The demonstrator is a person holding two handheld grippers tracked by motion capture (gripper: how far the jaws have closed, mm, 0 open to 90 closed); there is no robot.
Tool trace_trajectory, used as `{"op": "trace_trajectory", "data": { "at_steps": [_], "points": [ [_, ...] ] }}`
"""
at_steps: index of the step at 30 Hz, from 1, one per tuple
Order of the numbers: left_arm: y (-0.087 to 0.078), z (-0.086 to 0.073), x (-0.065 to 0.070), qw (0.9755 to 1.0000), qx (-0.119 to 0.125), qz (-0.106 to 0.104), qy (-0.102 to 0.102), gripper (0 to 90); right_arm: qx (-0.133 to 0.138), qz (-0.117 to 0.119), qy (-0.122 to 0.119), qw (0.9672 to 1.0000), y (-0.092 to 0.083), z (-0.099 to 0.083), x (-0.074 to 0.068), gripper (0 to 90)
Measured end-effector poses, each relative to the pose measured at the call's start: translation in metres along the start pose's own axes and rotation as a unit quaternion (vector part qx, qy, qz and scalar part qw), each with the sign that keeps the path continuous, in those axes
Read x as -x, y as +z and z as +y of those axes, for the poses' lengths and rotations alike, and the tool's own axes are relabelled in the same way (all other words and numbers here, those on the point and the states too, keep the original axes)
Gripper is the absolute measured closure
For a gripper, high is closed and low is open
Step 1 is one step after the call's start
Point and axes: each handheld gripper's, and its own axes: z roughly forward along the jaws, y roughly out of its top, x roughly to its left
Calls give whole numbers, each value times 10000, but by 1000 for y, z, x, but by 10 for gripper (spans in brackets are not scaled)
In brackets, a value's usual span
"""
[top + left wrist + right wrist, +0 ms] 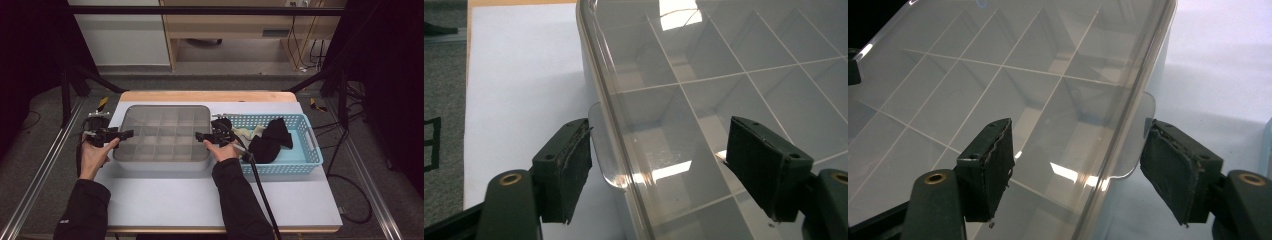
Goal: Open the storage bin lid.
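High view, left gripper [131, 133] and right gripper [198, 135] at opposite ends of lidded box [162, 132], both with jaws apart astride lid tabs, basket [306, 150] beside.

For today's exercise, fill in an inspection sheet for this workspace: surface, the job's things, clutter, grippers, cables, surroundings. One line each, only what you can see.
Surface: pale table top, wooden edge at the far side.
Job's things: grey divided box under a clear lid; compartments look empty. A clear lid tab juts out at each short side.
Clutter: blue basket right of the box, holding black cloth and a pale item.
Grippers: left gripper open, jaws straddling the lid's edge and tab; right gripper open, likewise at the opposite edge.
Cables: black cable trails from the right gripper over the table; more on the floor at right.
Surroundings: metal frame rails, grey carpet, wooden furniture behind.
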Motion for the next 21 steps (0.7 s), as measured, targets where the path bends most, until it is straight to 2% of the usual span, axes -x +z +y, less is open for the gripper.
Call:
{"op": "trace_trajectory", "data": {
  "at_steps": [6,9,11,17,21],
  "points": [
    [0,0,-1,9998,-128,-94,-90,222,-52,67,22,10000,0,0,0,290],
    [3,0,-3,9991,-201,-297,-234,213,-70,113,41,9999,1,0,1,293],
    [2,1,0,9997,-156,-142,-116,210,-66,123,36,9999,0,0,1,297],
    [-1,1,0,9996,-185,-95,-210,241,-54,116,67,9999,0,0,1,314],
    [-8,2,0,9996,-18,-42,-264,307,-6,109,112,9999,-3,1,0,336]
  ]
}}
